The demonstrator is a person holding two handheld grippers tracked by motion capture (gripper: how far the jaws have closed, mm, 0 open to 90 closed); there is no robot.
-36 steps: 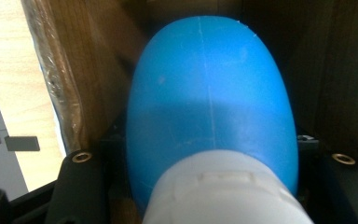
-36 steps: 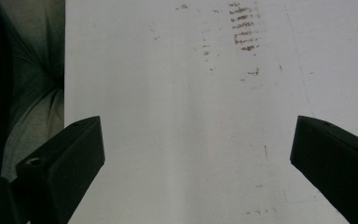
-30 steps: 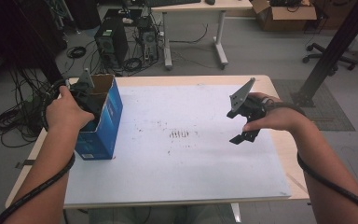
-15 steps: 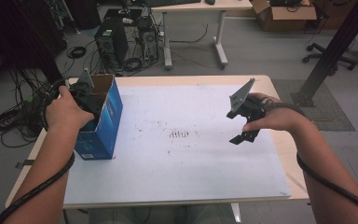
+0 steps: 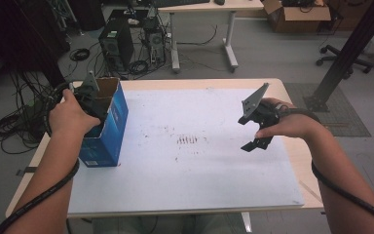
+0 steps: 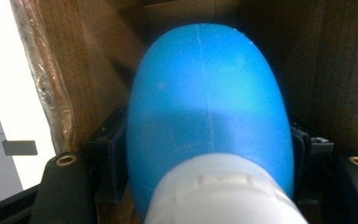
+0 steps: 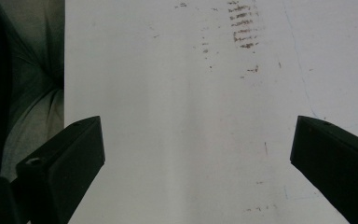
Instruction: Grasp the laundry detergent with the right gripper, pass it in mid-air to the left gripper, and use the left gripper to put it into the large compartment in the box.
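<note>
A person works at a tabletop [image 5: 272, 85] covered by a white sheet [image 5: 190, 170] that bears a patch of small brown marks [image 5: 187, 140] near its middle. The left gripper [image 5: 90, 100] reaches down into the open top of a blue cardboard box [image 5: 108, 131] that stands upright at the sheet's left edge, with the left hand [image 5: 68, 114] gripping it from behind. Seen from the left gripper view, a rounded blue object with a white base [image 6: 209, 126] sits between the two black jaws inside the box's brown walls; the jaws have just been opening, the pads lie right against the object's flanks, and whether they press on it cannot be told. Across the sheet, well apart from the box, the right gripper [image 5: 254, 131] hangs above the right half of the sheet in the right hand [image 5: 285, 124], its grey three-cornered plate tilted upward. The right gripper view looks down on bare white sheet, with its jaws spread wide at either side and nothing between them. Beyond the tabletop lie a computer tower [image 5: 113, 44] and coils of black cable [image 5: 9, 129] on the floor.
</note>
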